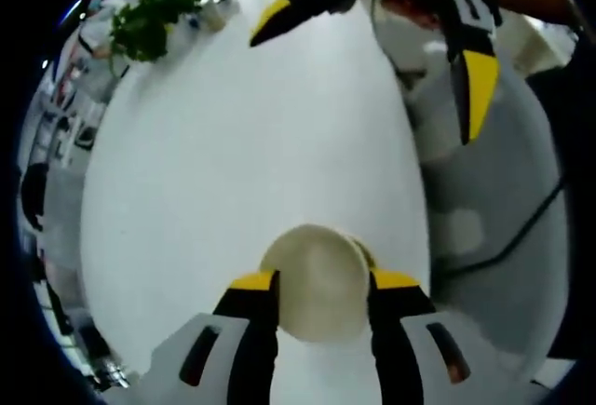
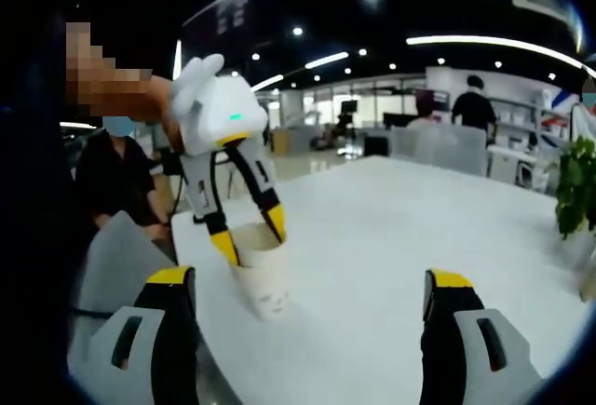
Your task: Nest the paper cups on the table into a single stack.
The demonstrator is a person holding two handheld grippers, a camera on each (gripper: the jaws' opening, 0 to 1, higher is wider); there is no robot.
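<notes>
Our left tool (image 1: 321, 284) grips a paper cup (image 1: 317, 279) upright on the white bench (image 1: 233, 144); our right tool (image 2: 307, 284) hangs open beside that cup.

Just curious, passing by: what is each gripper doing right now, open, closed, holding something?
Left gripper: closed on a paper cup.
Right gripper: open, holding nothing.

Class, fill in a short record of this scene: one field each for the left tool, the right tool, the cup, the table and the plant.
left tool: shut on paper cup
right tool: open, holding nothing
paper cup: upright, tilted slightly, between the left tool's jaws
table: white, bare near the cup
plant: green, at the table's far edge
</notes>
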